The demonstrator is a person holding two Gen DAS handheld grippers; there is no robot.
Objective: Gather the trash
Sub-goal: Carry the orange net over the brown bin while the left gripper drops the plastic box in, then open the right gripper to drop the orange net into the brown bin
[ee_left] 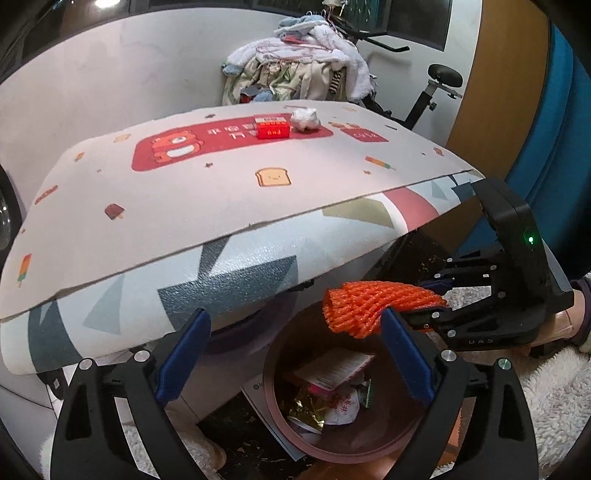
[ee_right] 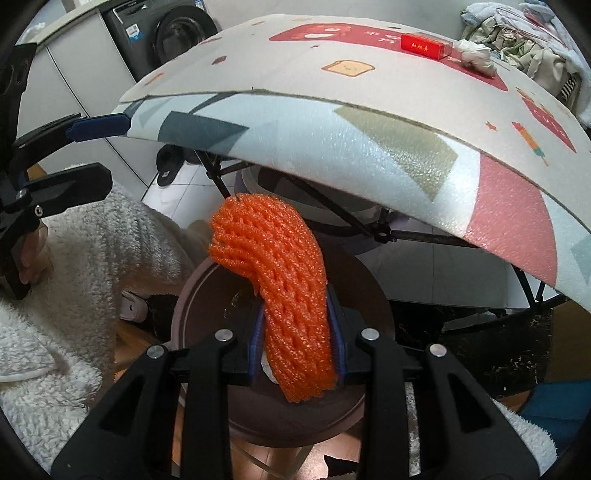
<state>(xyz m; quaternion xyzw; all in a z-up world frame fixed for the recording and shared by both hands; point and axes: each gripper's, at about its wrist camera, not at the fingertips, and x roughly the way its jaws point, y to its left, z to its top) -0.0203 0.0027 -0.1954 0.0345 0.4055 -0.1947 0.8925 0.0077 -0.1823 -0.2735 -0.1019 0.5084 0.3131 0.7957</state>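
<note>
Right gripper (ee_right: 297, 343) clamps orange foam net (ee_right: 280, 288) above bin rim (ee_left: 271, 384); table edge (ee_left: 221, 240) close.

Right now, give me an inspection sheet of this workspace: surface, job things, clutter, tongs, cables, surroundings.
Surface: folding table under a cartoon-print mat.
Job's things: orange foam fruit net held above the brown trash bin; the bin holds wrappers; a red box and a crumpled white tissue lie on the mat.
Clutter: nothing else seen on the table.
Tongs: right tongs shut on the net; left tongs open, empty.
Cables: nothing seen.
Surroundings: clothes heap, exercise bike, washing machine.
</note>
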